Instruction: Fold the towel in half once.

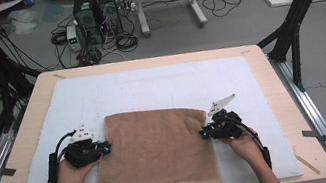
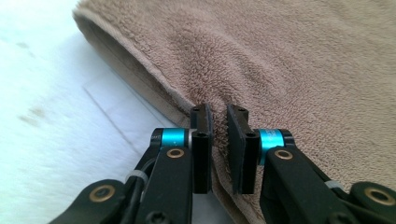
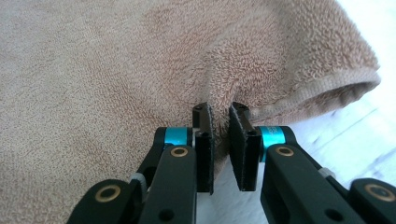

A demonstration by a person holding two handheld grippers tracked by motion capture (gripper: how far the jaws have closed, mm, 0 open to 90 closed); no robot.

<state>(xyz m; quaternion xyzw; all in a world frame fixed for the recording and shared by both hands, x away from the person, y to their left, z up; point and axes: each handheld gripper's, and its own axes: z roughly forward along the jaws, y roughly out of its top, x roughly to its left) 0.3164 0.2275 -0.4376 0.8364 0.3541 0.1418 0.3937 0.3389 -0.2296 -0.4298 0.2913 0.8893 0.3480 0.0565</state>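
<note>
A white mat covers most of the worktop, its far half bare. The brown towel lies at the near edge, hanging over it. The left gripper is clenched on the towel's left hem, the right gripper on its right hem.

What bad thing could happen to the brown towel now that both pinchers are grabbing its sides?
The left gripper and right gripper each pinch only a thin bit of the towel's edge, so a pull could let it slip out. The towel's near end already hangs over the table edge, so its weight might drag it off. Uneven lifting could leave the fold crooked.
</note>
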